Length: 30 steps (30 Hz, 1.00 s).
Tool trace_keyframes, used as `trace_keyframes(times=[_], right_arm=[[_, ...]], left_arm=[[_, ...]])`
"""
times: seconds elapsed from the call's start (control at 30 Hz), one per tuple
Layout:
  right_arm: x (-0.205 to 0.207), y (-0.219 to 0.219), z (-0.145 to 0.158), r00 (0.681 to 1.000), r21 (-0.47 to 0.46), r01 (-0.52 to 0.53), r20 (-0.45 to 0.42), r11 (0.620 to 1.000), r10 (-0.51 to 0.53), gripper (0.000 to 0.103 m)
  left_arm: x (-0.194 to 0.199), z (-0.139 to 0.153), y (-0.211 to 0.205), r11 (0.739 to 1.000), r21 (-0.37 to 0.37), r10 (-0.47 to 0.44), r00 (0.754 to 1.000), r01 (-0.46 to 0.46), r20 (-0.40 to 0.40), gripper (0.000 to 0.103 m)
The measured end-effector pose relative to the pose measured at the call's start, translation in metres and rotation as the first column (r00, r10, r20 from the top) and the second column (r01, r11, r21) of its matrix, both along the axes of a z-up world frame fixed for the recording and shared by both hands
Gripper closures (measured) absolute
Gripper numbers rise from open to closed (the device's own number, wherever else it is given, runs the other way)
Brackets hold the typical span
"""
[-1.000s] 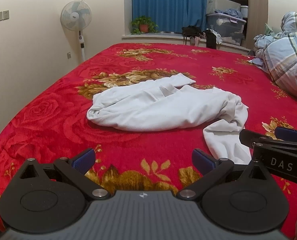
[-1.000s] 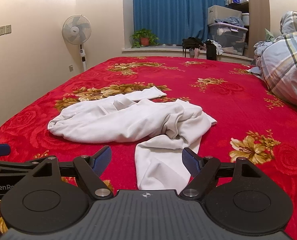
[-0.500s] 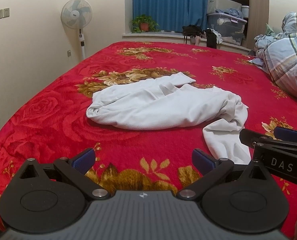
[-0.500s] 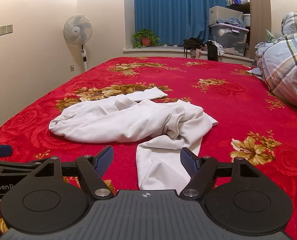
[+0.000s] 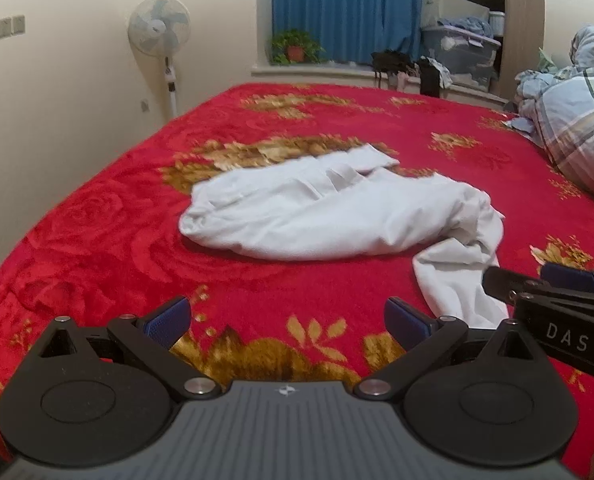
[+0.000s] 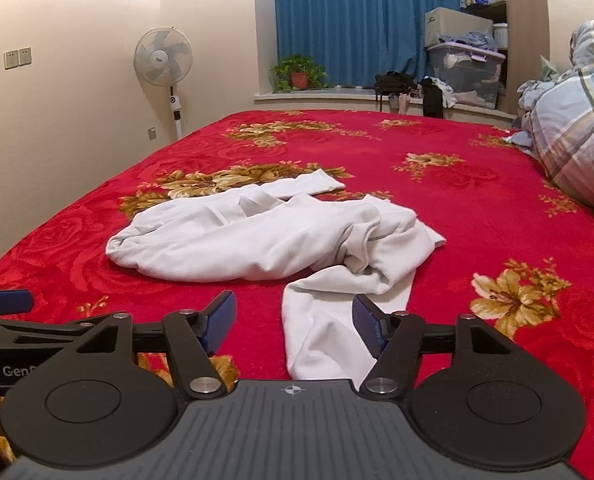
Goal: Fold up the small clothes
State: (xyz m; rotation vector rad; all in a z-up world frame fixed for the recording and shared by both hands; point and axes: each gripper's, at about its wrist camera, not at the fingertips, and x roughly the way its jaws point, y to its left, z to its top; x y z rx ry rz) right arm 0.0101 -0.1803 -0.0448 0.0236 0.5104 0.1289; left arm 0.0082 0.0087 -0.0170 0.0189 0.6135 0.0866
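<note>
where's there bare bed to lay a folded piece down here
The red blanket lies bare between the white garment and the plaid quilt, and also beyond the garment toward the windowsill. It is crowded near the right gripper, where the garment's sleeve lies between its open jaws, which have just been closing.
</note>
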Motion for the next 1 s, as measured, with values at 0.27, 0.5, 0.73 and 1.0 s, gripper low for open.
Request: trace_keyframes(times=[0.27,0.5,0.73,1.0], right_arm=[[0.021,-0.018,-0.016,0.991,-0.001,0.085,-0.101,0.996,-0.085,0.038],[0.057,-0.026,-0.060,0.941,-0.043,0.064,-0.330,0.997,-0.075,0.038],[0.059,-0.036,-0.052,0.952,-0.011,0.022,-0.306,1.000,-0.024,0.091],[0.105,-0.143,0.030,0.980,0.003,0.156,-0.127,0.988,-0.154,0.094]], left_arm=[[0.021,0.017,0.014,1.000,0.023,0.001,0.999,-0.002,0.045,0.000],[0.109,0.036,0.029,0.987,0.029,-0.158,0.987,0.157,0.022,0.003],[0.202,-0.015,0.042,0.974,-0.039,-0.224,0.971,0.221,-0.082,0.029],[0.254,-0.054,0.048,0.962,-0.120,-0.263,0.951,0.246,-0.164,0.027]])
